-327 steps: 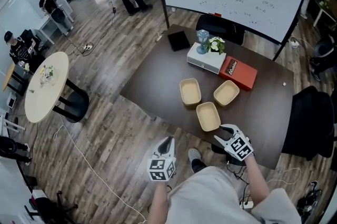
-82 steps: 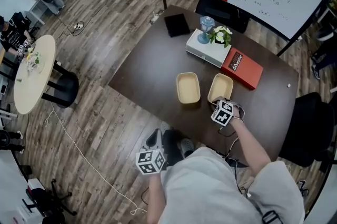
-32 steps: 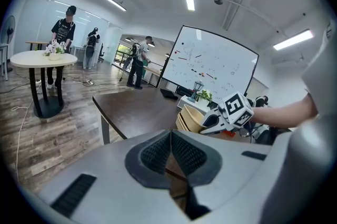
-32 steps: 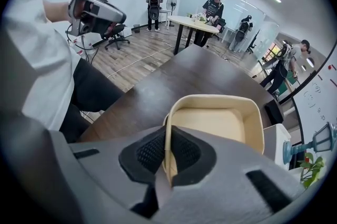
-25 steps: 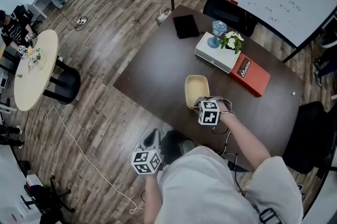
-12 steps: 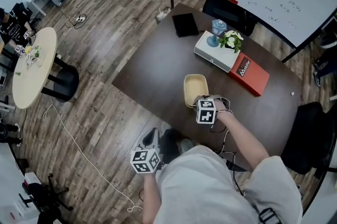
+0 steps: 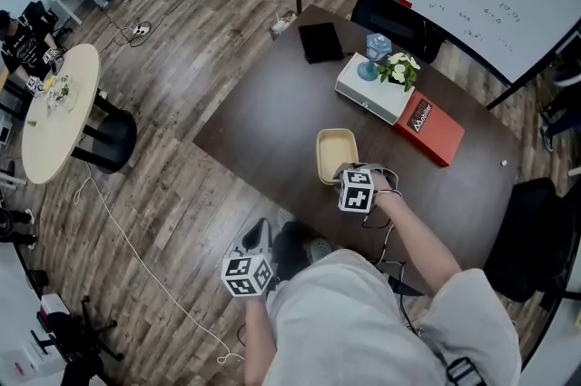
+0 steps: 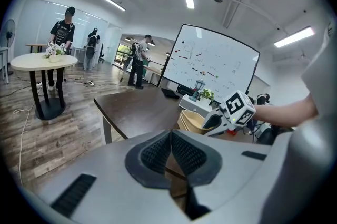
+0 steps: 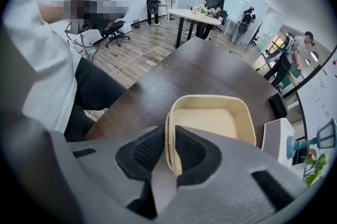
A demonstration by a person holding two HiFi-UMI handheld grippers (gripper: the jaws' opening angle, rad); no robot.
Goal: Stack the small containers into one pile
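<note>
Probably light, stiff container stack [image 9: 210, 122]; best pinched by rim wall between right gripper [image 9: 169, 137] fingers, just opened off it. Left gripper [image 8: 171, 139] closed, empty.

The beige containers [image 7: 334, 153] sit nested in one pile — shallow tubs with rounded corners, upright, open side up — on the dark bench [image 7: 263, 125], toward its near edge.

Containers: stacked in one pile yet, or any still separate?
Stacked. The head view shows a single cream pile on the table; the right gripper view shows layered rims at its near edge.
</note>
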